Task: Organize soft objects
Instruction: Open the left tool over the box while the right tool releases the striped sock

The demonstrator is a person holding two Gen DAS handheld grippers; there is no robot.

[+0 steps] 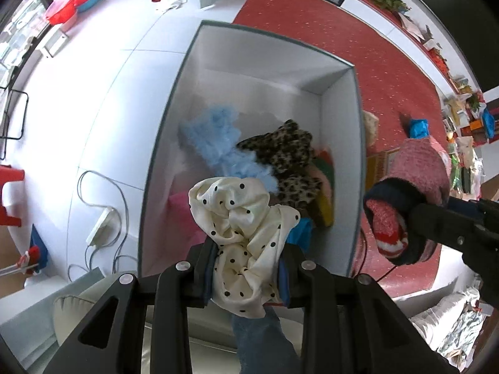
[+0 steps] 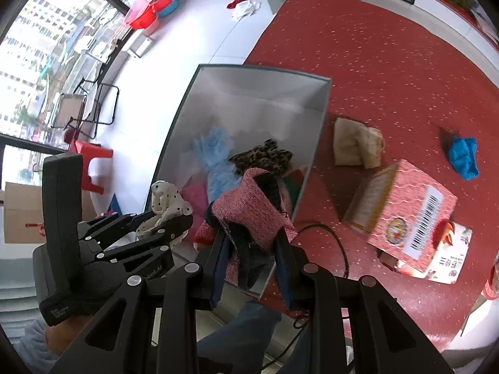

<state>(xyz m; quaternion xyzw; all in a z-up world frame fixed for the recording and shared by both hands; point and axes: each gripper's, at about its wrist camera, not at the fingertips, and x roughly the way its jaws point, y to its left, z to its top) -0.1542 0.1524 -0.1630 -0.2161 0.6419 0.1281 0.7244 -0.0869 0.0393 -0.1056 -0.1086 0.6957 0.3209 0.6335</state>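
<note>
The left gripper is clamped on a cream dotted cloth, held above the near end of the white box; the right gripper pinches a pink knitted sock over the box's near right wall; inside lie a blue fluffy cloth and a leopard cloth; farther right, on the red mat, rest a beige cloth and a pink carton.

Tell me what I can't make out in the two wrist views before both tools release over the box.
- Box floor near us: left wrist view, covered by the polka-dot cloth in the left tool.
- Items under the leopard-print piece: only coloured edges show.
- Pink knit bundle in the right tool: right wrist view, blurred; its dark inner part is unclear.
- Blue cloth on the red mat: too small to identify.
</note>
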